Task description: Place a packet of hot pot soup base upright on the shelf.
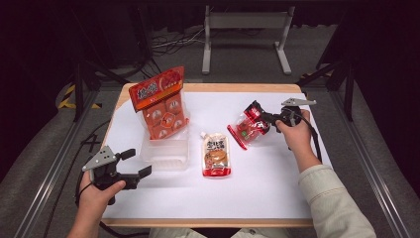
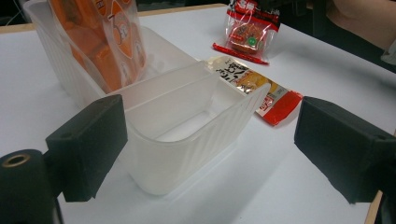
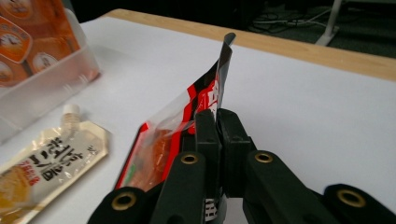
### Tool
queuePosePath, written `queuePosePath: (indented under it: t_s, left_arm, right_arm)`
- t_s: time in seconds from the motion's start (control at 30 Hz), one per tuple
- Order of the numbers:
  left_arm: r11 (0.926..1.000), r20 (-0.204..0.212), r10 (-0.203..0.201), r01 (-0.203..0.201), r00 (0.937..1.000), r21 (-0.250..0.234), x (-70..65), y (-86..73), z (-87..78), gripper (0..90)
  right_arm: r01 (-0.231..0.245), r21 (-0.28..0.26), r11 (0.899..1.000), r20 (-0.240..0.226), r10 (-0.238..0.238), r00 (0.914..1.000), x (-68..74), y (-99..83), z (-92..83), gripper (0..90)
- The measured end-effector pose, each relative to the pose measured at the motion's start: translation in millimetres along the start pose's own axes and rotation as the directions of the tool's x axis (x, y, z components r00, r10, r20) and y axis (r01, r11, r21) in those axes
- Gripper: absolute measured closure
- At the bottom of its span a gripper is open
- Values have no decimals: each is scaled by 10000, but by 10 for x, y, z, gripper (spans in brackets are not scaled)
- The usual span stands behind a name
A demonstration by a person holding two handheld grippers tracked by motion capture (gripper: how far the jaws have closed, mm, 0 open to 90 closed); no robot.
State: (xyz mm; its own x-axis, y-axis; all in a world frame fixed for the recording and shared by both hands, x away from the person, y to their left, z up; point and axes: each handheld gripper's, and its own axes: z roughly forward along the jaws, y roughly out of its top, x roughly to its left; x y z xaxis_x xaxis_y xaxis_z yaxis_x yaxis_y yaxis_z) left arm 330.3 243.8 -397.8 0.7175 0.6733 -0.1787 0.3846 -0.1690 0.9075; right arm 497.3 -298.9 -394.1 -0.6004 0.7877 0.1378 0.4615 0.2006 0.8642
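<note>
My right gripper (image 1: 262,117) is shut on the top edge of a clear red-trimmed snack bag (image 1: 246,130), which rests partly on the white table right of centre. In the right gripper view the jaws pinch that snack bag (image 3: 196,100) upright. A spouted pouch (image 1: 216,154) lies flat at the table's middle. A clear plastic bin (image 1: 166,153) holds a tall orange snack pack (image 1: 161,101) in its far section. My left gripper (image 1: 136,163) is open near the bin's front left corner; in its view the bin (image 2: 187,135) sits between the spread fingers (image 2: 88,140).
The white table (image 1: 267,188) has a wooden rim at front and back. A metal stand (image 1: 245,22) and cables lie on the floor beyond the table. The pouch (image 2: 261,88) and the snack bag (image 2: 247,32) lie beyond the bin in the left gripper view.
</note>
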Motion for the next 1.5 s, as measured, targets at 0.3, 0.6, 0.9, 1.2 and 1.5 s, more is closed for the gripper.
queuePosePath:
  t_s: [0.3, 0.6, 0.9, 1.2, 1.5]
  left_arm:
    - [9996, -263, -165, 159, 9995, -242, 45, -17, -34, 120]
    - [9989, -122, 26, -31, 9999, -468, 31, -63, -71, 124]
    - [9985, -145, 12, -20, 9999, -545, 25, -89, -87, 130]
    - [9984, -160, 130, -138, 9998, -544, 6, -89, -68, 127]
    - [9995, -250, 131, -137, 9996, -269, 0, -89, -29, 129]
  right_arm:
    - [719, -716, 9948, -627, -764, 9951, 196, 279, -305, 888]
    - [1342, -982, 9861, -936, -1434, 9852, 277, 433, -480, 888]
    - [2037, -1013, 9738, -1339, -2163, 9671, 394, 611, -589, 887]
    - [2358, -1195, 9644, -1828, -2548, 9496, 481, 748, -673, 887]
    - [2673, -1172, 9565, -2171, -2873, 9329, 575, 848, -689, 886]
